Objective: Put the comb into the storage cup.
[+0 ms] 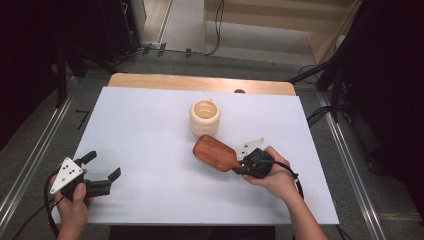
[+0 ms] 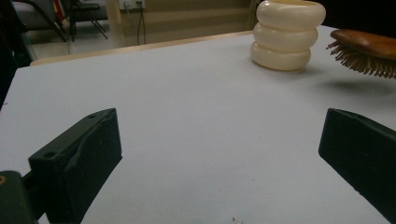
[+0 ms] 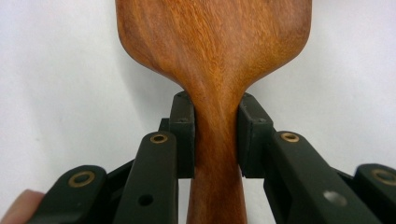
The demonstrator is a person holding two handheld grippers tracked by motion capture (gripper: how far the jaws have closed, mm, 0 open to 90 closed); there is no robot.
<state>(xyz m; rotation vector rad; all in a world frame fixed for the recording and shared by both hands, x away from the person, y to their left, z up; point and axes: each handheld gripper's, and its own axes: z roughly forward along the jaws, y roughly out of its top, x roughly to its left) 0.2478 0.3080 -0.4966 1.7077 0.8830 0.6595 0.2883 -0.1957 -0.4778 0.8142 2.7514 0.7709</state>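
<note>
The right gripper (image 1: 241, 166) was seen clamped on the handle of a wooden hairbrush (image 1: 215, 152), both pads pressed against the narrow neck just below the paddle (the grip was plainest in the right gripper view, where the handle ran straight up between the jaws). The brush was held bristles down, its head lifted off the white table (image 1: 150, 130) and angled toward a cream ribbed cup (image 1: 205, 117); the head was seen just in front of that cup, close beside it but not touching. The left gripper (image 1: 102, 172) was held well to the left of the cup, near the table's front edge, jaws spread wide with nothing between them.
</note>
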